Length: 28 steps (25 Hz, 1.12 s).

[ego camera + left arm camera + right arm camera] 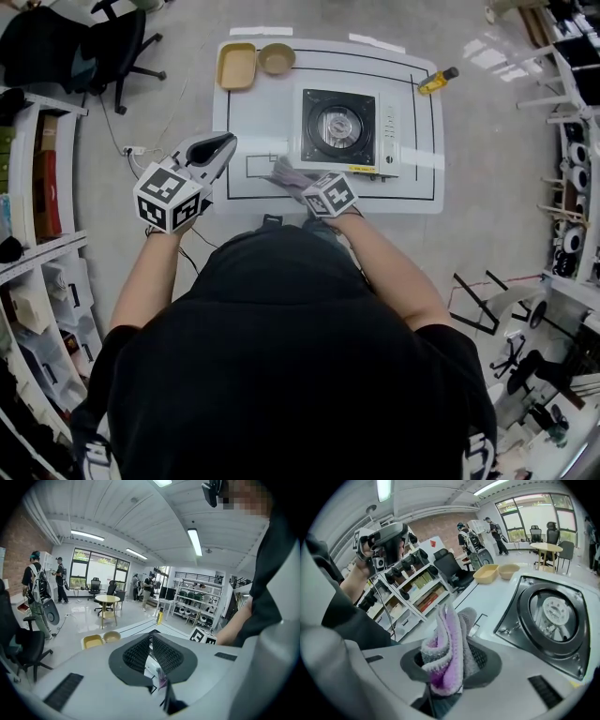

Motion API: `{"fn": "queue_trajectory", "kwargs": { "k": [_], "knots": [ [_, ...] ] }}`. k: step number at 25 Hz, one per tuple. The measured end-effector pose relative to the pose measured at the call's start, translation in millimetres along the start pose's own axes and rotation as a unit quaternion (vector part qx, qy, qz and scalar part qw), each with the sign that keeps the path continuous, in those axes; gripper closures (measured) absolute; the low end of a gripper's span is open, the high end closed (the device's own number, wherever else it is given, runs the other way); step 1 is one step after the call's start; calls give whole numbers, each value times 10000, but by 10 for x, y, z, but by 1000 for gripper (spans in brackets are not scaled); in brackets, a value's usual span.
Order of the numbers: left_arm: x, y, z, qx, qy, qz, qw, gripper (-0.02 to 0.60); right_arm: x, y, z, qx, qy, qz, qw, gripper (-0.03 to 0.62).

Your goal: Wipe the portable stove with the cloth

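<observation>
The portable stove [342,131] stands on the white table [253,122], a silver body with a black burner plate; its burner fills the right of the right gripper view [553,611]. My right gripper [298,184] is shut on a folded purple and grey cloth [284,172], held upright between its jaws [446,656], just off the stove's near-left corner. The cloth is not touching the stove top. My left gripper [214,152] hovers over the table's left edge with its jaws closed together and nothing between them [151,645].
A yellow tray [236,66] and a tan bowl [277,58] sit at the table's far left corner. A yellow tool [437,81] lies at the far right corner. An office chair [103,47] and shelves [37,187] stand to the left, with racks [572,187] on the right.
</observation>
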State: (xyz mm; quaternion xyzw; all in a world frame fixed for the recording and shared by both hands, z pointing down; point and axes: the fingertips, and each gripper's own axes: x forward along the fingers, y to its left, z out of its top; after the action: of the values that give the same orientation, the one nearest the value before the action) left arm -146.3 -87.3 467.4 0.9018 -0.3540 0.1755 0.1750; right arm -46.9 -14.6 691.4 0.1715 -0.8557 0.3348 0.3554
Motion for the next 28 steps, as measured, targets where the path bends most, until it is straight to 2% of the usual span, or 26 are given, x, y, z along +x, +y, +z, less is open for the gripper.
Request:
{"fn": "queue_trajectory", "kwargs": {
  "k": [3,6,9,12,15,20,28],
  "knots": [
    [5,-9,80,9,-74,14,10000,541,-265,-156,222,-158,-234,-269,9992,460],
    [2,-19,144,6,-145,50,9999,541,-543,-466,384,-438,-245,-852,9951,461],
    [8,-43,142,-24,-159,84,9998,541,-737,-755,387,-890,54,-1430,9857,461],
    [21,-42,118,-92,-139,132,9998,541,-812,-934,334,-1406,444,-1769,9731,460],
    [39,-28,87,-169,-113,187,9996,541,-751,-1011,246,-1774,807,-1814,9639,461],
    [93,-1,38,-263,-56,250,9993,541,-486,-1050,72,-2017,1231,-1586,9587,461],
    [141,65,-29,-387,4,381,9985,541,-332,-1176,271,-2163,1210,-1449,9579,461]
  ]
}}
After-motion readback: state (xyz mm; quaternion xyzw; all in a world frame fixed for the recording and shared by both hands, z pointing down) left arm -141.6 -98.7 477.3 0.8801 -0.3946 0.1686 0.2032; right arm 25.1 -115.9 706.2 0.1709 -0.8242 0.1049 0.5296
